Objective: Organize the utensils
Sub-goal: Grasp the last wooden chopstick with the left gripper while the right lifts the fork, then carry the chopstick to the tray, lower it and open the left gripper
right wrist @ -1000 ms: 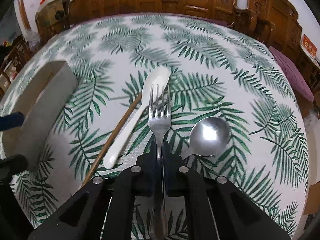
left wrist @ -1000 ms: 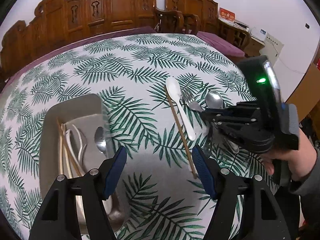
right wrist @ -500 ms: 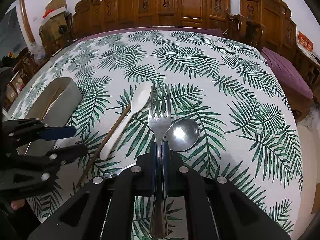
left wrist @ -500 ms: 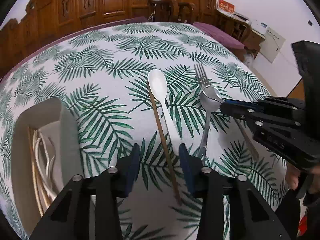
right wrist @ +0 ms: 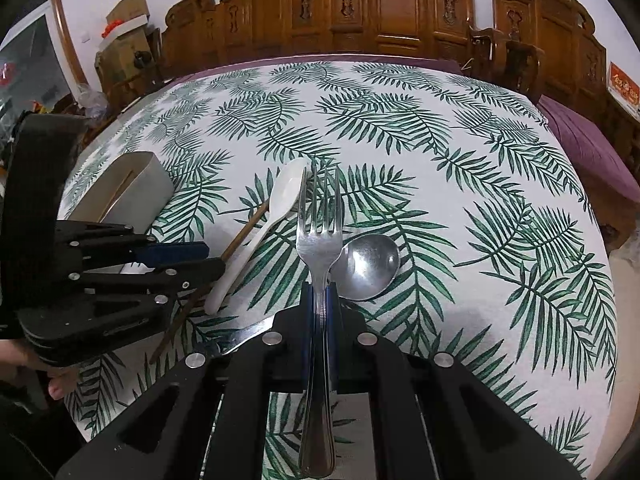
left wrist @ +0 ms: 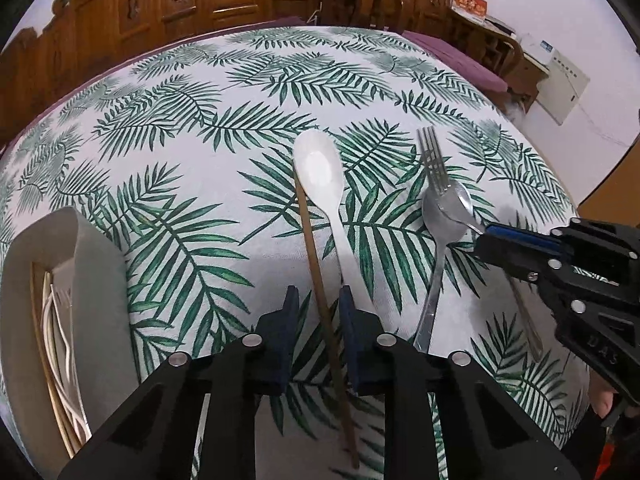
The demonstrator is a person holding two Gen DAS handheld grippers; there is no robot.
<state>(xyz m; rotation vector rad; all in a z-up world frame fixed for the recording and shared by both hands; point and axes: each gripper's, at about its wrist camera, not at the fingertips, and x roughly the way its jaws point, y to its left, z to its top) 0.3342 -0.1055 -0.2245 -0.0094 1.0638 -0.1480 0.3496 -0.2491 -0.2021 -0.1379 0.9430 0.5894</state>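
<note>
My right gripper (right wrist: 320, 292) is shut on a metal fork (right wrist: 320, 240) and holds it above the table, tines forward; the fork also shows in the left wrist view (left wrist: 434, 164). My left gripper (left wrist: 318, 308) is narrowly open with its pads on either side of a wooden chopstick (left wrist: 316, 264) lying on the leaf-print tablecloth. A white spoon (left wrist: 322, 172) lies just right of the chopstick. A metal spoon (left wrist: 444, 216) lies to the right, partly under the fork. A grey utensil tray (left wrist: 100, 280) at the left holds chopsticks and white utensils.
The round table's edge (left wrist: 560, 184) curves close on the right. Carved wooden chairs (right wrist: 384, 12) line the far side. The left gripper's body (right wrist: 100, 280) sits at the left of the right wrist view, beside the tray (right wrist: 136, 192).
My left gripper moved right from the tray to the chopstick and narrowed around it. My right gripper lifted the fork and drew back a little.
</note>
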